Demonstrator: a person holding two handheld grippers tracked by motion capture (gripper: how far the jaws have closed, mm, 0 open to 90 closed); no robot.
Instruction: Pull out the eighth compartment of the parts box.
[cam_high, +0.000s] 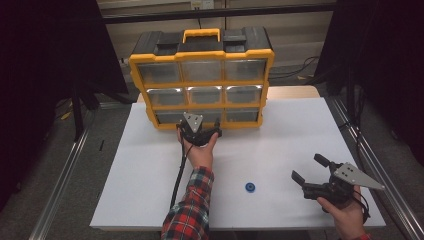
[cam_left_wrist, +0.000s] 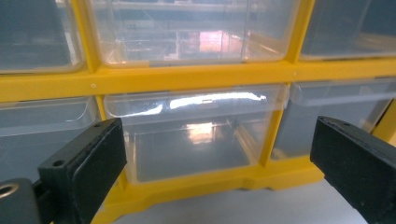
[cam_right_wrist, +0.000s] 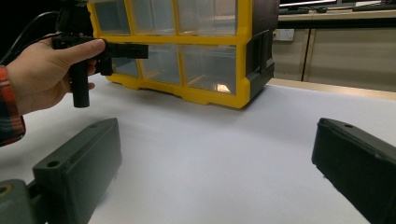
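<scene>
Your left gripper (cam_high: 204, 131) sits right at the bottom-middle drawer (cam_left_wrist: 191, 135) of the yellow organizer (cam_high: 201, 77), jaws spread wide and holding nothing. In the left gripper view the drawer lies dead ahead, centred between the jaws, its clear front lip running crosswise, parallel to the table's far edge. Looks like you're lined up to pull it; I'd say the move is straight forward, then close on the lip.

Your right gripper (cam_high: 311, 175) hangs near the table's (cam_high: 280, 145) near-right corner, jaws also wide, empty, well apart from the organizer. Left is clearly the nearer hand.

A small blue ring (cam_high: 250, 187) lies on the white surface near the near edge, between your two hands. The organizer stands at the far edge, left of centre. Dark curtains on both sides, aluminium rails along the table.
</scene>
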